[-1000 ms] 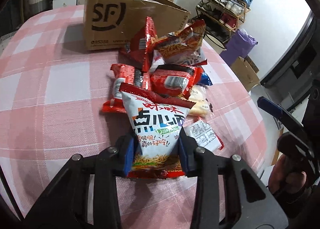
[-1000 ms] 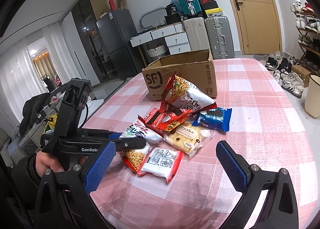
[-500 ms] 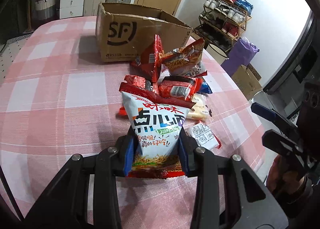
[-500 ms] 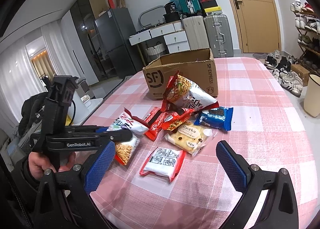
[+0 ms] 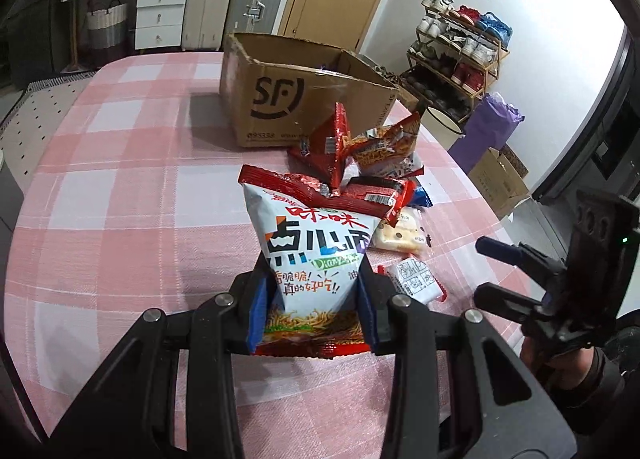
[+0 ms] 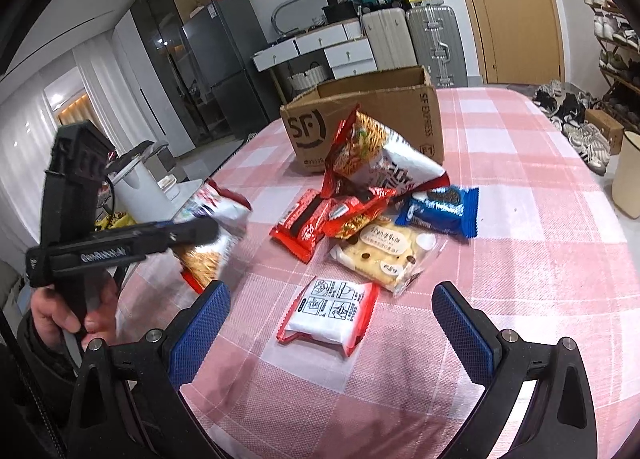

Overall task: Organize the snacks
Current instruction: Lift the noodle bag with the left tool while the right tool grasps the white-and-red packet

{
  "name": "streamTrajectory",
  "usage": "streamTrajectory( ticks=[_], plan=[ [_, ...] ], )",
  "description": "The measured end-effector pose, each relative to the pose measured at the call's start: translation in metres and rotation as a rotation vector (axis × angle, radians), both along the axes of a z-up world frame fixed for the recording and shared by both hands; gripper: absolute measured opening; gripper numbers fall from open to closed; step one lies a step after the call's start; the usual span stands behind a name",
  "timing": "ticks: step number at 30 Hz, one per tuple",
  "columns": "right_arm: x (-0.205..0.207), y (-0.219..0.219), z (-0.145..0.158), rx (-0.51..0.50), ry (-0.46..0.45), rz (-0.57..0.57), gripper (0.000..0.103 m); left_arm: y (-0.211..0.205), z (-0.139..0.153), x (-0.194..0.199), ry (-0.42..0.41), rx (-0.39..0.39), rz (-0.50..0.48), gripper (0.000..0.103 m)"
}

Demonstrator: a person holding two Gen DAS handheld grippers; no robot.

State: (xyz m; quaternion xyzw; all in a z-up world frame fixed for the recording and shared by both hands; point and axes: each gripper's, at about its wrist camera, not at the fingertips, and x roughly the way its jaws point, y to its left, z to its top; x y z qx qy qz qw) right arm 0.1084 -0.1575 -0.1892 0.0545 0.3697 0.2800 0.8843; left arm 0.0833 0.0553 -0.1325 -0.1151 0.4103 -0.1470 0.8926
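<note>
Centrally, the left gripper is clamped on the lower part of a white noodle-snack bag, held clear of the pink checked tablecloth, short of the open cardboard box. Nearer that box lies the snack pile. The right gripper hovers with jaws wide apart above a white-and-red packet.

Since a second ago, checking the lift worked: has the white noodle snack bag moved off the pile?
Yes. In the right wrist view the white noodle snack bag, clamped in the left hand-held gripper, has shifted left, away from the red packets.
</note>
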Motion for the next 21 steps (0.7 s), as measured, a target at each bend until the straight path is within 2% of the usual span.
streamTrajectory(
  ticks=[9, 18, 21],
  plan=[
    [0.010, 0.018, -0.024, -0.032, 0.088, 0.021, 0.102, 0.020, -0.001, -0.020, 0.010, -0.051, 0.029, 0.034],
    [0.021, 0.041, -0.036, -0.107, 0.120, 0.013, 0.101, 0.036, -0.001, -0.031, 0.014, -0.085, 0.049, 0.034],
    [0.022, 0.050, -0.038, -0.138, 0.126, 0.023, 0.094, 0.042, 0.000, -0.035, 0.011, -0.092, 0.056, 0.034]
  ],
)
